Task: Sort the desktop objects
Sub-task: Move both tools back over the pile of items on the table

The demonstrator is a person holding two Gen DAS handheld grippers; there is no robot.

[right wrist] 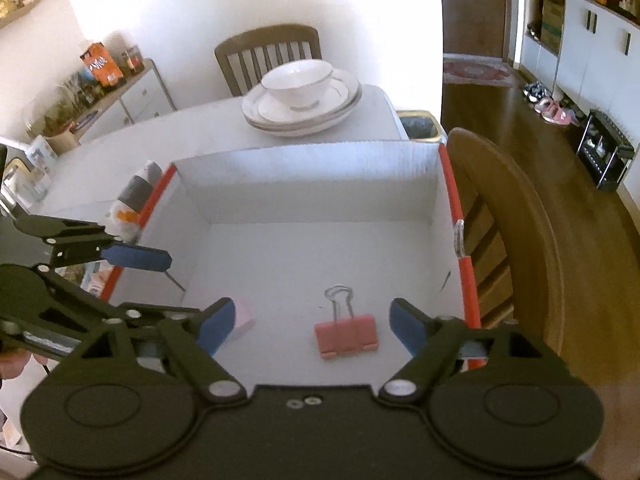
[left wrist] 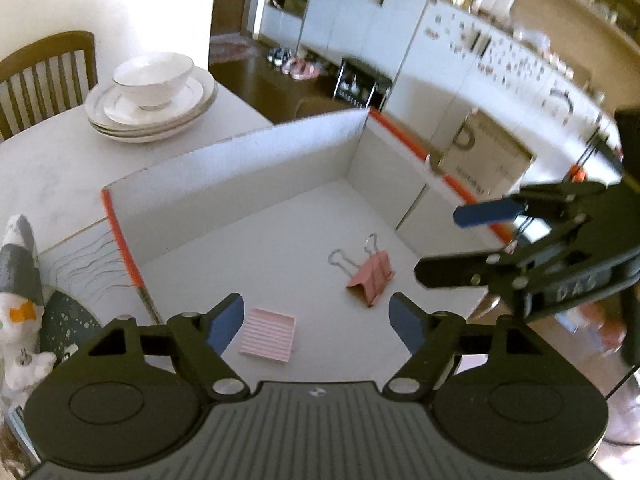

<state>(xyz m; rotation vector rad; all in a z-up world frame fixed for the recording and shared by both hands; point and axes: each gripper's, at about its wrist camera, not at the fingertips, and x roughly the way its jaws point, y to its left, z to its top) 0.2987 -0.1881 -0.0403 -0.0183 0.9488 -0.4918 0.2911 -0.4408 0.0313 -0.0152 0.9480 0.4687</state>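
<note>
Both the left claw (left wrist: 316,320) and right claw (right wrist: 312,326) gape wide, empty, above the white cardboard box (right wrist: 304,168). Inside it lie a pink binder clip (right wrist: 346,338) and pink sticky-note pad (left wrist: 269,335), apart.

Open box (right wrist: 304,184) top, walled sides

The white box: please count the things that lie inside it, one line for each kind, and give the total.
In the white box:
Pink binder clip: 1
Pink sticky note pad: 1
Total: 2
Both lie on the box floor, apart from each other. Neither the left gripper nor the right gripper holds anything.
</note>
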